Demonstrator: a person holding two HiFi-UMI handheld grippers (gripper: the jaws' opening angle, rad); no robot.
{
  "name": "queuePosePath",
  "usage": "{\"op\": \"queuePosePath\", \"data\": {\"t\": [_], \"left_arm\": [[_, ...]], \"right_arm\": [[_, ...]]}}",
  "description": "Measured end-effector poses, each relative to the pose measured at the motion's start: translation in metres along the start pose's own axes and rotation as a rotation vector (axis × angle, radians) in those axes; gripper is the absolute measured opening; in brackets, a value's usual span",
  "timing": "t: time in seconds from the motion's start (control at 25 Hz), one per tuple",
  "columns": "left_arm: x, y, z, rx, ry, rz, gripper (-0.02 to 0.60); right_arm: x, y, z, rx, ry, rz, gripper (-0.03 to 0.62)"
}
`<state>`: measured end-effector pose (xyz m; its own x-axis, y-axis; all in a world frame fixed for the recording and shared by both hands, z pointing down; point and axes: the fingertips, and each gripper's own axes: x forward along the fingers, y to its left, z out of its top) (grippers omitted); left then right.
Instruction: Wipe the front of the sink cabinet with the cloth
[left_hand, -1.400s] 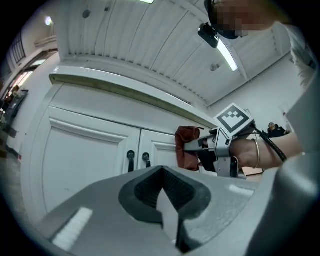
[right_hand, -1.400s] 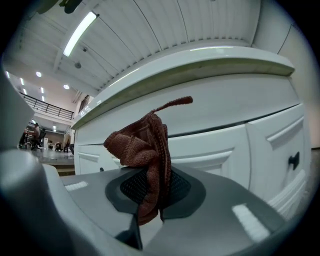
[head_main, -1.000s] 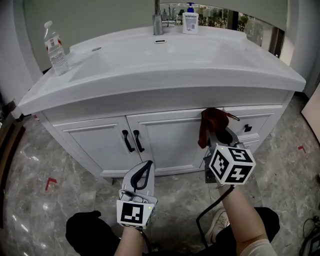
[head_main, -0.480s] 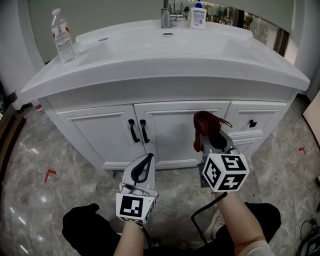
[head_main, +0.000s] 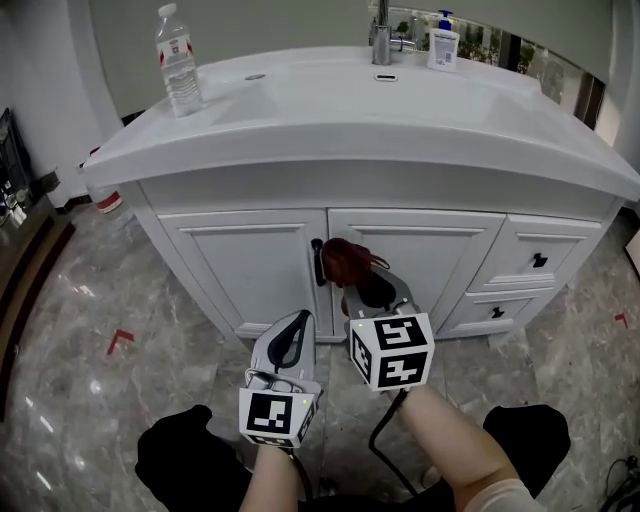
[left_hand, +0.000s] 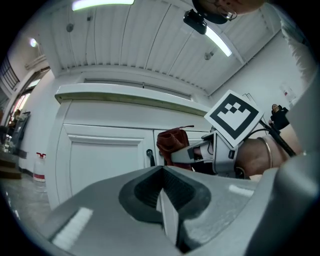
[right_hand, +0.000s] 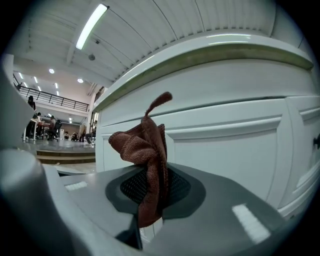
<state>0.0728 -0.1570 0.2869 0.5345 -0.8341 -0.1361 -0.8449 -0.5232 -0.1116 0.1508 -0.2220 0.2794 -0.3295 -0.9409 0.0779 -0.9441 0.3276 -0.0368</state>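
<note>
A white sink cabinet (head_main: 250, 265) with two panelled doors and black handles (head_main: 318, 262) stands under a white basin top. My right gripper (head_main: 362, 283) is shut on a dark red cloth (head_main: 346, 258), which is bunched up against the doors' middle, over the handles. In the right gripper view the cloth (right_hand: 145, 150) stands up from the closed jaws, close to the door panel (right_hand: 235, 150). My left gripper (head_main: 291, 338) hangs lower, apart from the cabinet, shut with nothing in it. The left gripper view shows the cloth (left_hand: 172, 145) and the right gripper (left_hand: 197, 152) beside a handle (left_hand: 149, 156).
Two small drawers (head_main: 535, 262) with black knobs sit at the cabinet's right. On the basin top stand a water bottle (head_main: 178, 61), a tap (head_main: 381, 35) and a soap bottle (head_main: 441, 46). Another bottle (head_main: 106, 200) stands on the marble floor (head_main: 120, 330) at the cabinet's left.
My right gripper has carried the cloth leftward along the cabinet front, from beside the right-hand drawers to the doors' middle handles. The left gripper has stayed low.
</note>
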Motion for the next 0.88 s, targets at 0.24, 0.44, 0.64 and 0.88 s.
{"op": "queuePosePath", "data": {"t": [0.24, 0.44, 0.64, 0.88], "left_arm": [[0.003, -0.001, -0.003, -0.031, -0.004, -0.013, 0.0], [0.013, -0.022, -0.006, -0.012, 0.009, -0.061, 0.0], [0.026, -0.042, -0.008, 0.001, 0.002, -0.101, 0.0], [0.037, -0.07, -0.015, 0.01, 0.012, -0.152, 0.0]], "right_arm": [[0.006, -0.015, -0.002, 0.013, 0.001, -0.038, 0.086], [0.004, -0.045, -0.01, 0.038, 0.019, -0.088, 0.086], [-0.009, -0.076, -0.018, 0.044, 0.03, -0.13, 0.087], [-0.034, -0.121, -0.018, 0.048, 0.032, -0.196, 0.087]]}}
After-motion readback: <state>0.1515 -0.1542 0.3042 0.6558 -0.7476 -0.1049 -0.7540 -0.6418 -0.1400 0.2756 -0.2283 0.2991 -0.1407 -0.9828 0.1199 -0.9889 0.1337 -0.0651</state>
